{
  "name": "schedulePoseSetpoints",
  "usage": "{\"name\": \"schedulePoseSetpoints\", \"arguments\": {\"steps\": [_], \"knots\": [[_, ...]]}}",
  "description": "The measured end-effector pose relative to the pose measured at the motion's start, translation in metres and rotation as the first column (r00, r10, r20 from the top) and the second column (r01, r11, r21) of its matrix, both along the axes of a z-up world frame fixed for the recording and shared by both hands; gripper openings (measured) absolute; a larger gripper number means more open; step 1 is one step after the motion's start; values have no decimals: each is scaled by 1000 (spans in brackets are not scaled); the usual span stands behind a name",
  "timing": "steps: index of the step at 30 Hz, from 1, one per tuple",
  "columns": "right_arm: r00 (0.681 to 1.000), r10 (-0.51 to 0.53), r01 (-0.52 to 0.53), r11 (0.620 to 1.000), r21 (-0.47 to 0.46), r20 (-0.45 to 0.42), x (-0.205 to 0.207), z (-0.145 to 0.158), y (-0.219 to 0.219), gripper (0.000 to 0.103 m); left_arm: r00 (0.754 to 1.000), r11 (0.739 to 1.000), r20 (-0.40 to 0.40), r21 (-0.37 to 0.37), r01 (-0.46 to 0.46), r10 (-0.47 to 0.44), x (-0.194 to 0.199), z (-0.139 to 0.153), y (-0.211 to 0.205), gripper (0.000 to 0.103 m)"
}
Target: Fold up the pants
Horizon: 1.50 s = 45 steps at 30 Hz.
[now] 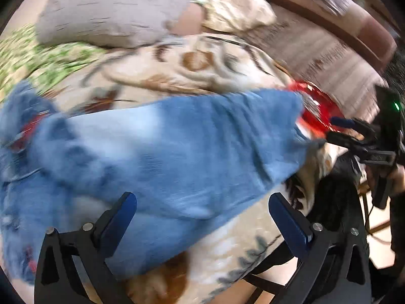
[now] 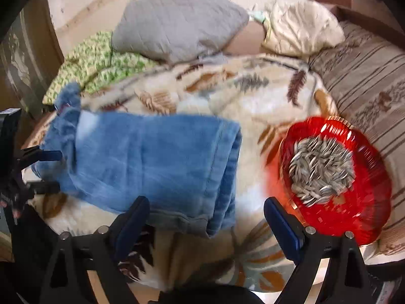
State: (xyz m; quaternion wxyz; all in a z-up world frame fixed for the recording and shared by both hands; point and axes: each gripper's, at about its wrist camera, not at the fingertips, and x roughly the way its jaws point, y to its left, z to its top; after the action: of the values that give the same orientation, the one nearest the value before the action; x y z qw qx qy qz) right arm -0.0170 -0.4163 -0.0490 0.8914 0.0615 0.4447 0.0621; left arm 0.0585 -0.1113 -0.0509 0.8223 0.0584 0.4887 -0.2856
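The blue pants (image 2: 152,159) are seen lying folded on the patterned blanket (image 2: 253,96) of the bed, close to its near edge, with a red bowl (image 2: 359,202) of seeds (image 2: 321,169) placed just beside them, towards the striped cushion (image 2: 367,88). The jaws of the left gripper (image 1: 202,217) are spread wide above the near edge of the pants, and nothing is pinched between them. The jaws of the right gripper (image 2: 206,220) are also spread wide, over the folded end of the pants, while a grey pillow (image 2: 177,25) and a green cloth (image 2: 93,60) are seen at the far edge of the bed.
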Motion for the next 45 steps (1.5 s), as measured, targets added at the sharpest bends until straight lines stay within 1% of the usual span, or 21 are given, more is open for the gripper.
{"name": "schedulePoseSetpoints", "arguments": {"steps": [3, 6, 9, 12, 15, 17, 20, 22, 25, 29, 32, 33, 34, 35, 36, 37, 38, 39, 41, 44, 45], "knots": [[999, 19, -20, 999, 25, 28, 2, 14, 9, 93, 995, 995, 8, -5, -103, 103, 6, 13, 42, 103], [994, 89, -92, 994, 50, 63, 10, 25, 41, 93, 982, 982, 18, 1, -190, 190, 7, 21, 88, 103], [981, 178, -183, 981, 61, 75, 22, 26, 87, 93, 959, 959, 39, 14, -282, 282, 8, 33, 137, 103], [964, 253, -259, 963, 76, 83, 34, 25, 133, 93, 936, 936, 62, 30, -350, 347, 13, 43, 175, 103], [938, 330, -340, 934, 106, 105, 50, 25, 186, 93, 918, 919, 78, 35, -393, 389, 25, 51, 203, 103], [932, 345, -358, 925, 127, 110, 63, 24, 212, 93, 907, 909, 80, 28, -416, 413, 39, 55, 215, 103], [929, 353, -368, 914, 171, 111, 89, 22, 244, 93, 900, 902, 88, 23, -431, 428, 69, 55, 219, 103], [927, 360, -374, 910, 178, 109, 105, 20, 258, 93, 902, 905, 85, 23, -426, 422, 92, 52, 216, 103], [925, 367, -380, 908, 176, 100, 131, 17, 285, 93, 916, 917, 86, 46, -397, 392, 126, 48, 204, 103], [935, 348, -356, 919, 169, 76, 164, 6, 310, 93, 937, 934, 115, 109, -341, 329, 174, 40, 178, 103], [946, 318, -323, 928, 188, 56, 182, -5, 316, 93, 954, 938, 78, 173, -299, 289, 204, 30, 163, 103], [950, 309, -312, 930, 194, 45, 187, -9, 318, 89, 960, 936, 62, 214, -281, 274, 212, 25, 157, 103], [950, 309, -311, 930, 197, 39, 189, -11, 319, 70, 966, 934, 45, 247, -258, 254, 216, 19, 151, 103], [947, 320, -321, 929, 183, 32, 192, -14, 323, 54, 976, 940, 28, 263, -217, 217, 217, 15, 147, 78], [943, 331, -331, 928, 174, 25, 193, -16, 325, 24, 982, 953, 9, 242, -185, 188, 216, 13, 146, 11], [939, 344, -341, 922, 184, 15, 193, -18, 327, 13, 984, 968, -54, 196, -157, 171, 214, 10, 146, 14], [934, 357, -354, 916, 190, 19, 191, -18, 328, 11, 982, 964, -43, 202, -173, 185, 208, 11, 147, 14], [928, 373, -372, 914, 160, 24, 187, -16, 332, 11, 983, 963, -25, 207, -172, 181, 203, 13, 148, 14], [917, 396, -399, 906, 139, 50, 178, -12, 337, 10, 983, 967, -12, 184, -178, 184, 190, 20, 154, 14], [902, 422, -431, 892, 135, 95, 162, 2, 336, 10, 977, 973, 4, 88, -214, 214, 164, 45, 176, 14], [895, 432, -444, 885, 137, 113, 155, 8, 334, 10, 975, 974, 20, 54, -221, 220, 146, 55, 185, 14]]}}
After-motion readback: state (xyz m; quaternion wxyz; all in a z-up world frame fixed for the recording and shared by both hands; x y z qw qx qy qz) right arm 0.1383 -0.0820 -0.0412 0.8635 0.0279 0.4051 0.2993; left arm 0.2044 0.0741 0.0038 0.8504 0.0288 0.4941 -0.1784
